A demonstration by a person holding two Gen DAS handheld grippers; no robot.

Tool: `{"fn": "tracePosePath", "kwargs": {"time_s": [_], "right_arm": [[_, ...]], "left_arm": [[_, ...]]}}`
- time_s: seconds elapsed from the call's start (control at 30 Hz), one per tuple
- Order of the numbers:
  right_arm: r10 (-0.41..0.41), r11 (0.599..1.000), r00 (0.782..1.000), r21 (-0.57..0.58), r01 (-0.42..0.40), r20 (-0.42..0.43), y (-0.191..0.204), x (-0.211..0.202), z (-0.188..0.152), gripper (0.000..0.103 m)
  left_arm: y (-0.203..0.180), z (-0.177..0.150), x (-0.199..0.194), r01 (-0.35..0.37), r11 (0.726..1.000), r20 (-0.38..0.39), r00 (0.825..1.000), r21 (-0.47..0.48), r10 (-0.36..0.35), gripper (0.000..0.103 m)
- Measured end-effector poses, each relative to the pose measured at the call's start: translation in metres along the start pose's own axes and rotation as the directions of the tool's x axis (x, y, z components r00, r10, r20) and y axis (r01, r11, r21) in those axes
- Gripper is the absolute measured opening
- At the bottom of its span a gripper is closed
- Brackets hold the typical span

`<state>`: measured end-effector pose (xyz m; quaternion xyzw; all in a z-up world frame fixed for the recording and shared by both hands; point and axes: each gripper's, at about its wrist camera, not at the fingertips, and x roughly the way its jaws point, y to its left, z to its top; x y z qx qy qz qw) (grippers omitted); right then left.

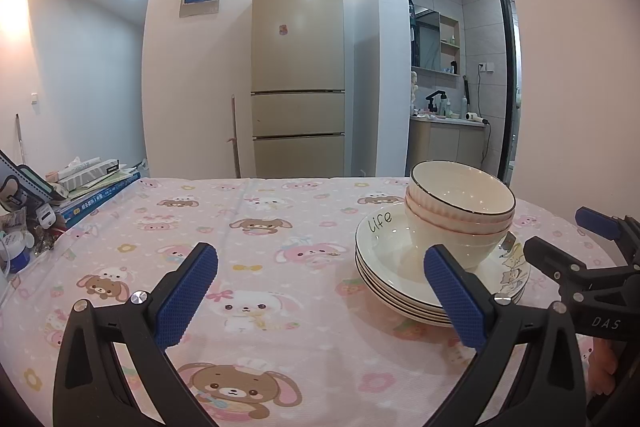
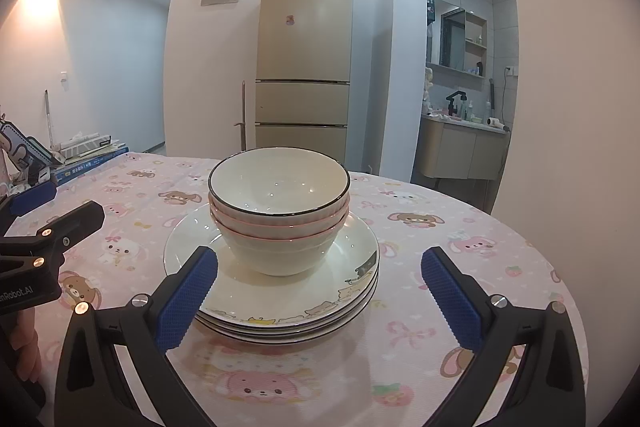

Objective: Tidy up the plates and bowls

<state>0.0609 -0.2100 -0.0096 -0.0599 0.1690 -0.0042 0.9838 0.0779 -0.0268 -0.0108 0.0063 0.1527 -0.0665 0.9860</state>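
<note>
Three nested cream bowls [image 2: 279,211] stand upright on a stack of white plates [image 2: 352,267] on the pink cartoon tablecloth. The same bowls [image 1: 460,211] and plates [image 1: 384,259] show at the right of the left wrist view. My left gripper [image 1: 320,291] is open, empty, hovering over the cloth just left of the stack. My right gripper [image 2: 319,291] is open with the stack in front of it, its fingertips near the plates' front rim, holding nothing. Each gripper shows at the edge of the other's view: right gripper [image 1: 560,239], left gripper [image 2: 60,203].
Books, boxes and small clutter [image 1: 80,187] pile up at the table's far left edge. The round table's edge [image 2: 552,247] curves away on the right. A beige fridge [image 1: 298,67] stands behind the table, with a washbasin alcove [image 1: 448,123] to its right.
</note>
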Motion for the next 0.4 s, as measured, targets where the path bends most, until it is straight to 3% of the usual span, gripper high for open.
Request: {"fn": "tracePosePath", "kwargs": {"time_s": [0.4], "right_arm": [[-0.001,1.0,1.0,0.004,0.001,-0.002,-0.0004,-0.0005,-0.0004,0.103]], "left_arm": [[-0.0007,-0.0024,0.0016,0.001,1.0,0.003,1.0,0.006,-0.001,0.103]]}}
